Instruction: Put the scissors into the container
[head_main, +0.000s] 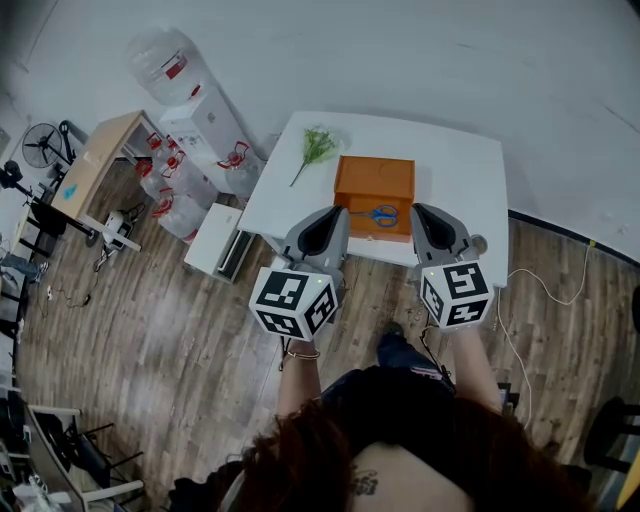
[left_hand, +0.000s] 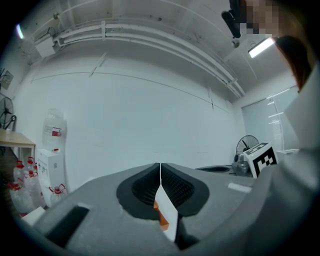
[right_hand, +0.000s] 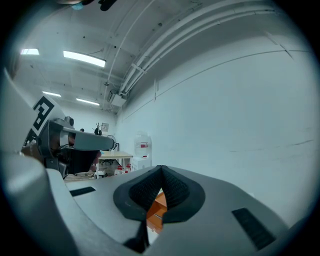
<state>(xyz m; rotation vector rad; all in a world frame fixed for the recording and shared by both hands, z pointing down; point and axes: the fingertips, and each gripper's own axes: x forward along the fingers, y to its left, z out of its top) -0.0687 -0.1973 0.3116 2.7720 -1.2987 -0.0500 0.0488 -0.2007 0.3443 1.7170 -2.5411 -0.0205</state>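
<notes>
The blue-handled scissors (head_main: 381, 214) lie on the near part of the orange container (head_main: 374, 180), which stands on the white table (head_main: 460, 170). I cannot tell whether they rest inside it or on its top. My left gripper (head_main: 335, 215) is held up on the near left of the container, shut and empty. On the near right my right gripper (head_main: 425, 212) is also shut and empty. In the left gripper view the jaws (left_hand: 160, 167) meet, with a bit of the orange container (left_hand: 161, 212) below them. The right gripper view shows closed jaws (right_hand: 161, 170) over the orange container (right_hand: 157, 205).
A green plant sprig (head_main: 316, 148) lies on the table left of the container. A water dispenser (head_main: 205, 120) and spare water bottles (head_main: 175, 190) stand left of the table, with a white low box (head_main: 215, 240) beside it. A wooden desk (head_main: 95, 160) and a cable (head_main: 530, 290) are on the floor area.
</notes>
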